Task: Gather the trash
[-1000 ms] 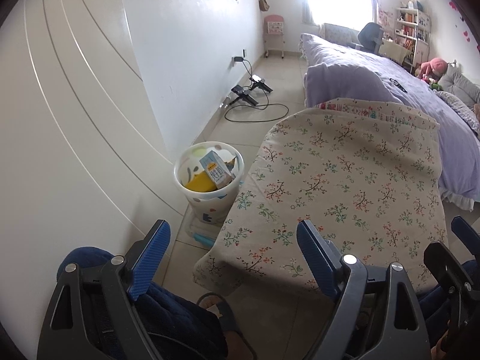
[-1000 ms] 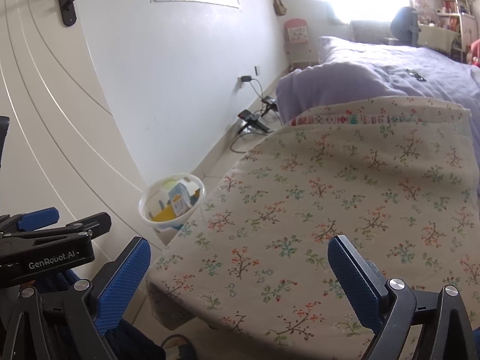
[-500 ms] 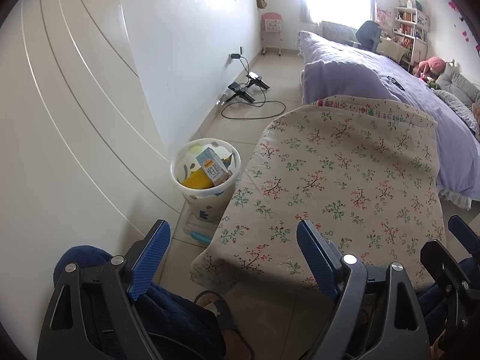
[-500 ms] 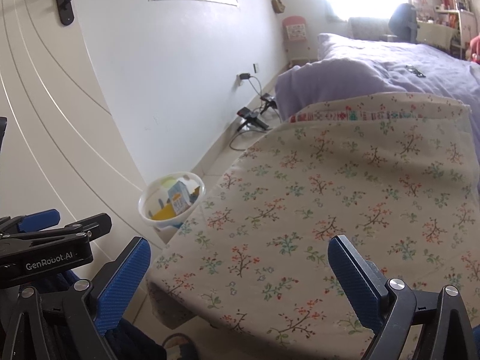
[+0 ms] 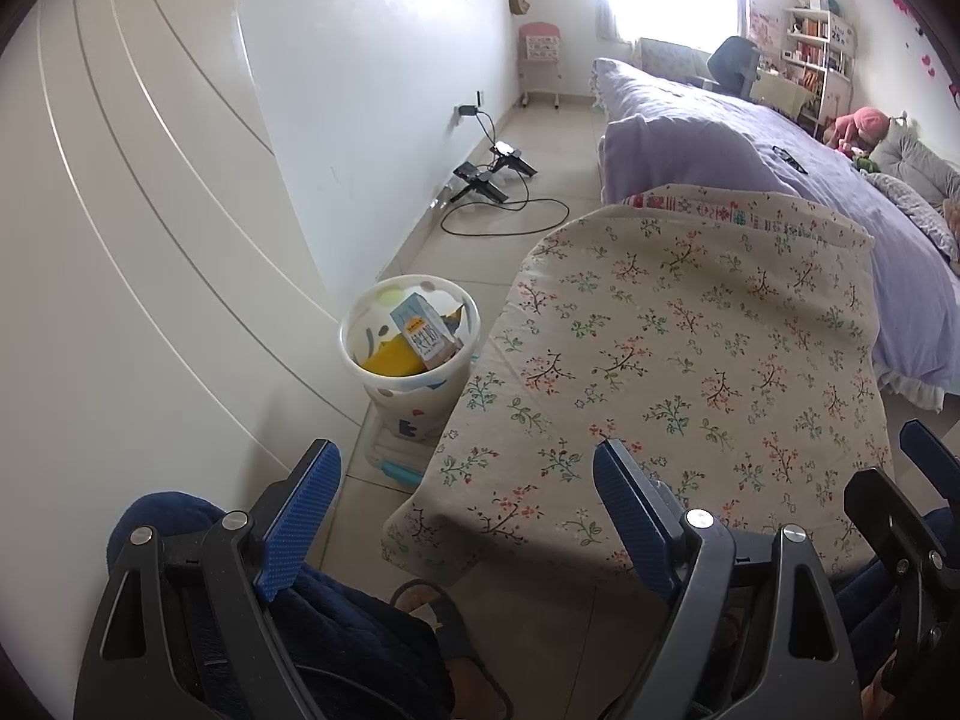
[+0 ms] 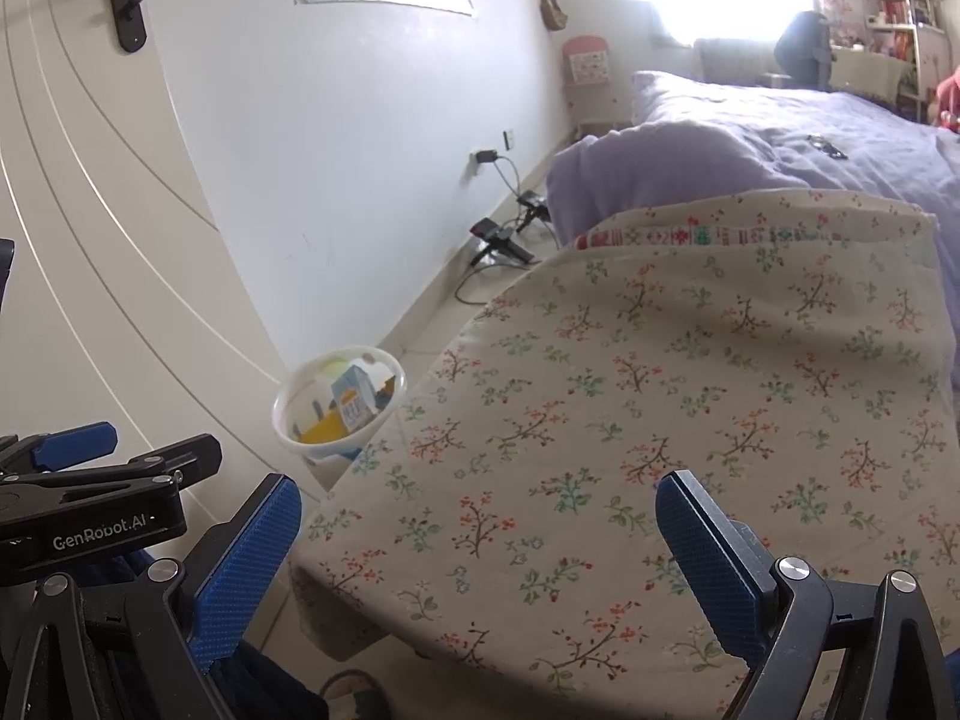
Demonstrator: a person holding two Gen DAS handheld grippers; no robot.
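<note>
Floor bin [image 5: 410, 354], carton [image 5: 423, 332] tilted upright inside; both tools [image 5: 465, 501] [image 6: 478, 546] wide, empty.

A table [image 5: 690, 360] draped in a flowered cloth [image 6: 690, 408] is standing ahead of both sets of jaws, nothing lying on it. A trash bin [image 5: 414, 360] is sitting on the tiled floor [image 5: 540, 252], just left of it.

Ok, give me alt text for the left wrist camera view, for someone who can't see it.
The open, empty left claw hangs over the near end of a floral tablecloth, which is bare. On the floor left of the table, a white wastebasket holds a blue carton and something yellow. Behind lie a lilac bed and cables by the wall.
</note>
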